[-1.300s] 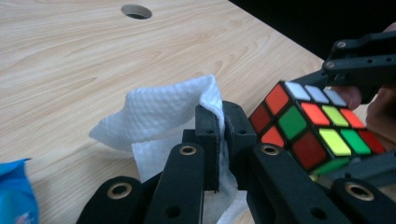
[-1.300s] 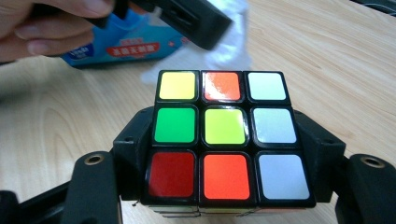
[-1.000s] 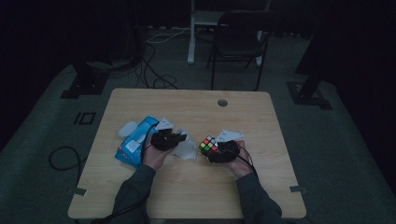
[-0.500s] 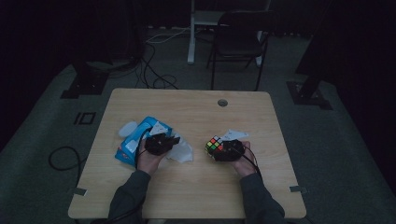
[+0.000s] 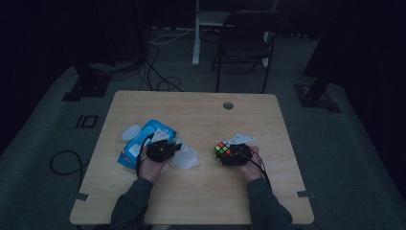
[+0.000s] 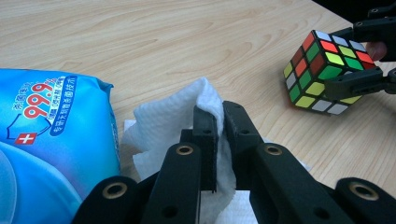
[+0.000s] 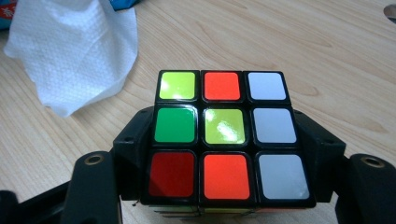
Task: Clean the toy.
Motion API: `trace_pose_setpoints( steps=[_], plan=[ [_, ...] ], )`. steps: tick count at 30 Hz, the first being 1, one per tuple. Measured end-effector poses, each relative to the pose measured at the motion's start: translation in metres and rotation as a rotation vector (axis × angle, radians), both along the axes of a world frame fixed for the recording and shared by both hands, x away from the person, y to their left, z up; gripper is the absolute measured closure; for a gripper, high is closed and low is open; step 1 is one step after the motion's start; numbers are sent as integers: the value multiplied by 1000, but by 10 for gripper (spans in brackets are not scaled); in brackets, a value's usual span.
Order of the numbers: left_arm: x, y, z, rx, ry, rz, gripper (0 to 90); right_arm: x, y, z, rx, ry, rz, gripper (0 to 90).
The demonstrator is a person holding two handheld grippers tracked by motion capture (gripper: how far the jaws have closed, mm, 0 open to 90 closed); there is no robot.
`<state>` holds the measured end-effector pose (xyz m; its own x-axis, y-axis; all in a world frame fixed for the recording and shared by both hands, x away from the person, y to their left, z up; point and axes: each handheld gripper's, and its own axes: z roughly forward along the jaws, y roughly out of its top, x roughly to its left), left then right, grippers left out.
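Blue pack (image 6: 51, 140) reads "99.9%"; left tool (image 6: 219, 116) pinches a white wipe (image 6: 168, 126), sticking up; right tool (image 7: 229, 154) clamped on cube (image 7: 224, 135), white col. at right.

A blue wet-wipes pack (image 5: 143, 143) is lying on the table (image 5: 201, 120), toward its left side. A small pale round lid-like piece (image 5: 130, 132) is sitting just beside the pack, on its left. A round cable hole (image 5: 228, 105) is showing in the table near the far edge. Beyond the table, a dark folding chair (image 5: 244, 43) is standing on the grey floor (image 5: 354, 143), and black cables (image 5: 158, 76) are trailing across the floor off the table's far left corner.
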<state>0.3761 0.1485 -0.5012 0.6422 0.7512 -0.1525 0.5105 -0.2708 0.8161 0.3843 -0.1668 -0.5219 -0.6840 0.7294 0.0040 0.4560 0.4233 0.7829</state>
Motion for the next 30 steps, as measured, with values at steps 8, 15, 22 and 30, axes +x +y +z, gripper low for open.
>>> trace_pose_setpoints(
  steps=[8,15,22,30],
  plan=[
    [-2,0,0,2,-8,9,846,2,-1,-7,-6,19,-13,337],
    [-4,1,1,7,-8,14,824,2,-1,-8,-11,6,-21,337],
    [-7,4,2,1,-1,19,768,3,-1,-9,-22,23,-21,253],
    [-10,13,4,-21,16,45,590,1,-3,-1,3,-6,-40,211]
  ],
)
